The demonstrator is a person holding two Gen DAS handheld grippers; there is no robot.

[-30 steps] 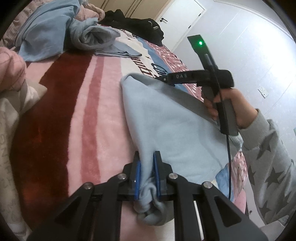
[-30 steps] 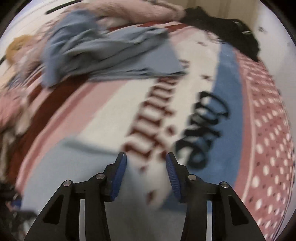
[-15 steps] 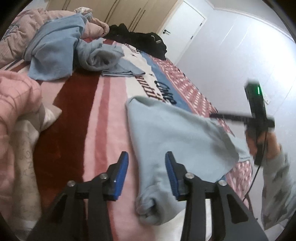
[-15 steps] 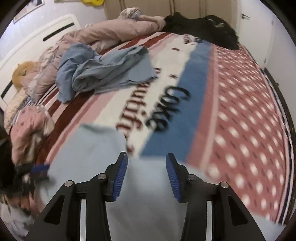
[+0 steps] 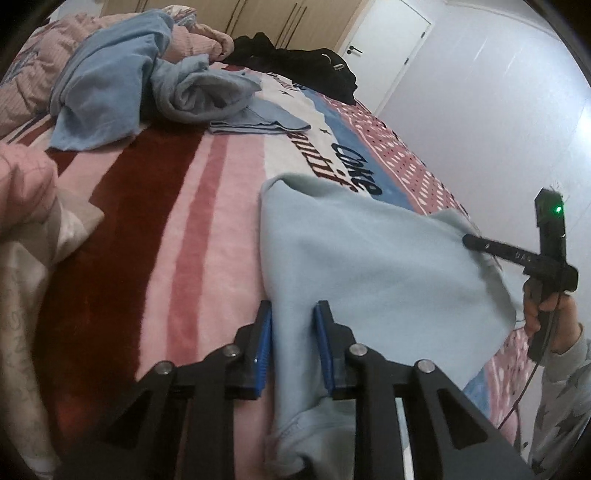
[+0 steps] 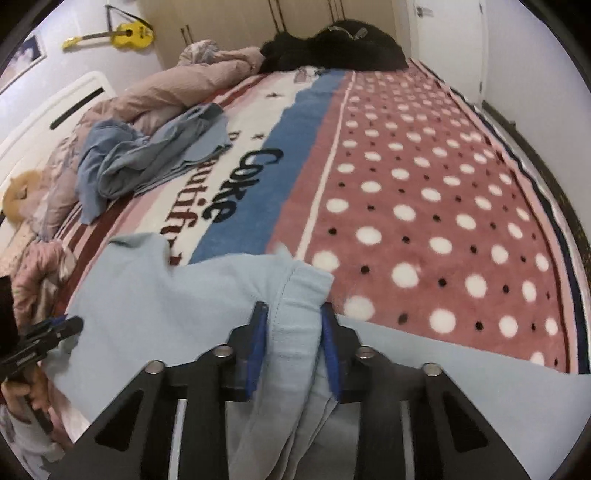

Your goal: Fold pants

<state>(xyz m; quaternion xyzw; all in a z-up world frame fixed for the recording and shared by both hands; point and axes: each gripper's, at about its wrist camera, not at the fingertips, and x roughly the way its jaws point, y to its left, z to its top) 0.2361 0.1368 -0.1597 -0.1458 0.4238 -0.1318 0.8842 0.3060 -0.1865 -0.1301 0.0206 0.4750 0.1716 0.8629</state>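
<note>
Light blue pants (image 5: 369,258) lie spread on the striped blanket (image 5: 147,221). My left gripper (image 5: 293,314) is at their near left edge. Its jaws are closing, and the cloth fills the gap and touches both blue pads. In the right wrist view, a thick stitched fold of the pants (image 6: 166,295) bulges up between the closing jaws of my right gripper (image 6: 293,314). That gripper (image 5: 469,240) also shows in the left view, nipping the pants' far right corner, with a person's hand (image 5: 546,314) around its handle. The left gripper (image 6: 70,325) shows at the left edge of the right view.
A heap of darker blue clothes (image 5: 110,85) lies further up the bed. Black clothing (image 6: 340,48) sits at the far end and a pink quilt (image 6: 166,92) runs along the left side. The dotted part of the blanket (image 6: 406,184) stretches right. A yellow guitar (image 6: 125,35) hangs on the wall.
The left gripper let go of the bunched end, opened, and has closed again on the pants' left edge. The right gripper swung to the pants' right corner and closed on a fold.
</note>
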